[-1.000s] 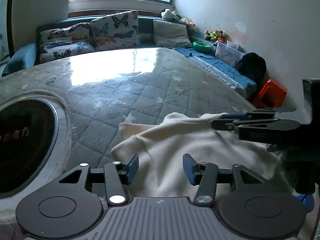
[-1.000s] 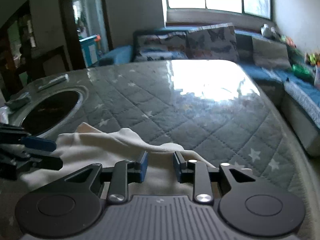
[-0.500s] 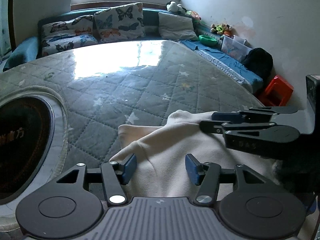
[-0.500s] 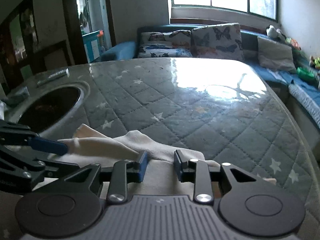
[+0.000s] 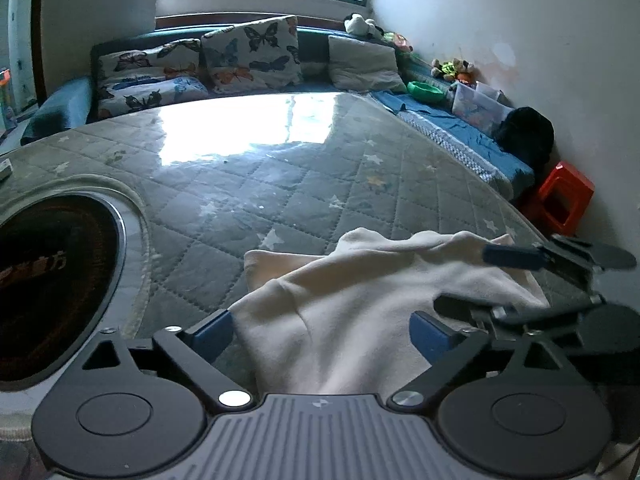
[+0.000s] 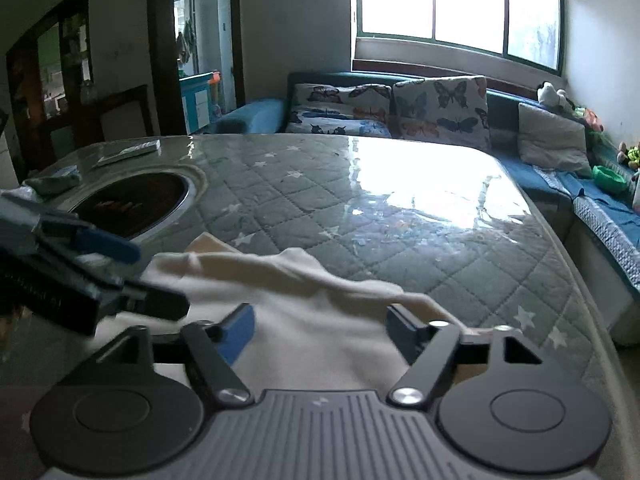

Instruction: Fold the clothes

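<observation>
Cream garment (image 5: 360, 304), bunched on the quilted surface

A plain cream, soft-knit piece of clothing is seen crumpled rather than flat, at about 6 o'clock in both wrist views. One flat corner is laid out toward 10 o'clock, while a raised, wrinkled ridge is drawn across the top edge toward 3 o'clock in the left wrist view. No print or pattern is shown on it.

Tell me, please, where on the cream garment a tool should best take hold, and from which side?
Probably the far hem of the cream garment, at its raised corner. That edge lifts off the quilted table cover, so a finger can slide beneath. Come from the near side, over the cloth, with the open left tool; the right tool takes the matching ridge.
</observation>
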`<state>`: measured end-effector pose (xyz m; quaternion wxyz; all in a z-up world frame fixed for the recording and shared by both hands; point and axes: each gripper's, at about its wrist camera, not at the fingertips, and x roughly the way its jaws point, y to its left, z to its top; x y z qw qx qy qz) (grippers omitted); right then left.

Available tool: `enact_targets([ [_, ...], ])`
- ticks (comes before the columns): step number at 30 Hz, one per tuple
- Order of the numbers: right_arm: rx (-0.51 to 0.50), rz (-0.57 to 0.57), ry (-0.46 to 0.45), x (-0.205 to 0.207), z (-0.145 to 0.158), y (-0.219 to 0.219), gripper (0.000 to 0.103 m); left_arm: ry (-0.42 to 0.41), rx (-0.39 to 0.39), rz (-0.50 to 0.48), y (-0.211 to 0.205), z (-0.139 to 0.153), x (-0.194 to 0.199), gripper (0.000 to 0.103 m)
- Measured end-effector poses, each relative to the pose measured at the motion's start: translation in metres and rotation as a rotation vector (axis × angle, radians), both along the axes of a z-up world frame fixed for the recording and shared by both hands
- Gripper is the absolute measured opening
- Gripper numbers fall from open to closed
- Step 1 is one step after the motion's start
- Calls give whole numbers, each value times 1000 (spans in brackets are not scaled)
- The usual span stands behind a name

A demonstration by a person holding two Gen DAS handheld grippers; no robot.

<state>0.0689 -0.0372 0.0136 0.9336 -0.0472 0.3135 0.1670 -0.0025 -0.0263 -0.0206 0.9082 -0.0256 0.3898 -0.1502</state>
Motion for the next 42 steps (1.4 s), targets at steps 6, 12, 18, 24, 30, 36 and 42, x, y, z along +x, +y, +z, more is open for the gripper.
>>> enact_targets([
  [6, 1, -15, -19, -21, -2, 1, 96, -8, -8, 14, 3, 2, -5, 103],
  [12, -1, -12, -64, -38, 1, 4, 103, -28, -13, 42, 10, 4, -13, 103],
  [18, -7, 47, -140, -62, 5, 13, 103, -30, -20, 100, 21, 5, -19, 103],
  [24, -43, 142, -143, -69, 7, 31, 103, -45, -15, 166, 34, 9, -27, 103],
  [30, -124, 266, -139, -77, 8, 60, 100, -8, -29, 216, 48, 7, -29, 103],
  [36, -198, 389, -138, -85, 0, 96, 83, 60, -125, 251, 67, 5, -29, 103],
  [42, -276, 460, -150, -89, -9, 126, 54, 124, -193, 298, 83, -2, -28, 103],
])
